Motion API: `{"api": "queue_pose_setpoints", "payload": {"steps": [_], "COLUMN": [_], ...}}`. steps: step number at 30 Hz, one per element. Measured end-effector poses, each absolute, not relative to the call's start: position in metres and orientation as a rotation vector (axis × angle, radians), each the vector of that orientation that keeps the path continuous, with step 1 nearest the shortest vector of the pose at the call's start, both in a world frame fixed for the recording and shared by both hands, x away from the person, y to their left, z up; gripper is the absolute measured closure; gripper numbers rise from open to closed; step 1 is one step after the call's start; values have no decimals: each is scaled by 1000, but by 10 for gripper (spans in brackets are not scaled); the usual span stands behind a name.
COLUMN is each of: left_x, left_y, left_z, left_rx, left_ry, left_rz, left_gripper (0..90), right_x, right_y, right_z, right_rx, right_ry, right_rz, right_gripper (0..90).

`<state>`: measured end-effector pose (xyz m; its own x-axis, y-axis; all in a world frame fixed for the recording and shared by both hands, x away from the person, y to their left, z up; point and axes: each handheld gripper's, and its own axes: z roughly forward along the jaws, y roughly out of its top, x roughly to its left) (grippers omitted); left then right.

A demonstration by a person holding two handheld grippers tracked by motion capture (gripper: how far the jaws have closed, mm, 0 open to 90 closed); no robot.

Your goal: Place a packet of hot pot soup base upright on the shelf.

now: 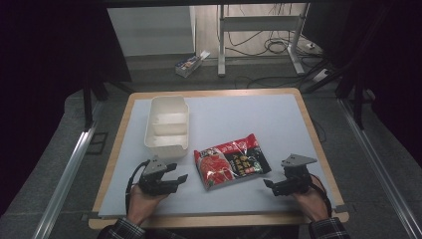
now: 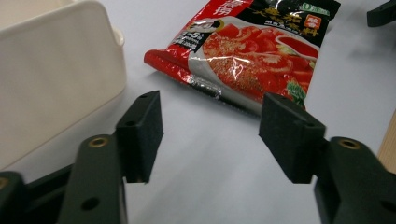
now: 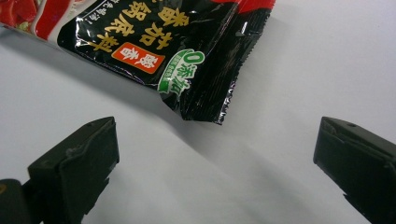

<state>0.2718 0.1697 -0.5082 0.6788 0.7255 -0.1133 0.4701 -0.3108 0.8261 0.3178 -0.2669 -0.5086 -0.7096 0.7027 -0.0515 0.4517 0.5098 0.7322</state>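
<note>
A red and black food packet (image 1: 231, 160) lies flat on the pale mat, near the front middle. My left gripper (image 1: 181, 180) rests on the mat to the packet's left, open, jaws pointing right at it. In the left gripper view the packet (image 2: 252, 56) lies just beyond my open left gripper (image 2: 215, 133), with nothing between the pads. My right gripper (image 1: 268, 185) sits to the packet's right, open and pointing left. In the right gripper view the packet's black corner (image 3: 159, 42) lies ahead of my wide-open right gripper (image 3: 217, 156), not touching it.
A white divided plastic container (image 1: 167, 127) stands behind the left gripper, its side wall (image 2: 56, 79) close at that gripper's left. The mat (image 1: 249, 114) covers a wooden-edged table. Beyond the table are a small box (image 1: 190, 63) on the floor, cables and stand legs.
</note>
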Motion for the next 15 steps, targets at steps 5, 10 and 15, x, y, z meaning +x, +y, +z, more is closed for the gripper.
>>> {"api": "queue_pose_setpoints", "payload": {"steps": [5,10,15], "left_x": [281,295,307], "left_y": [156,137,120], "left_z": [-507,-506,-507], "left_rx": [1979,1993,2006], "left_ry": [883,841,829], "left_rz": [337,292,272], "left_gripper": [518,690,866], "right_x": [319,319,320], "right_y": [-266,-264,-265], "right_z": [-508,-508,-508], "right_rx": [956,958,968], "right_ry": [2416,2420,2418], "right_rz": [1019,1024,1033], "right_gripper": [2,3,6]}}
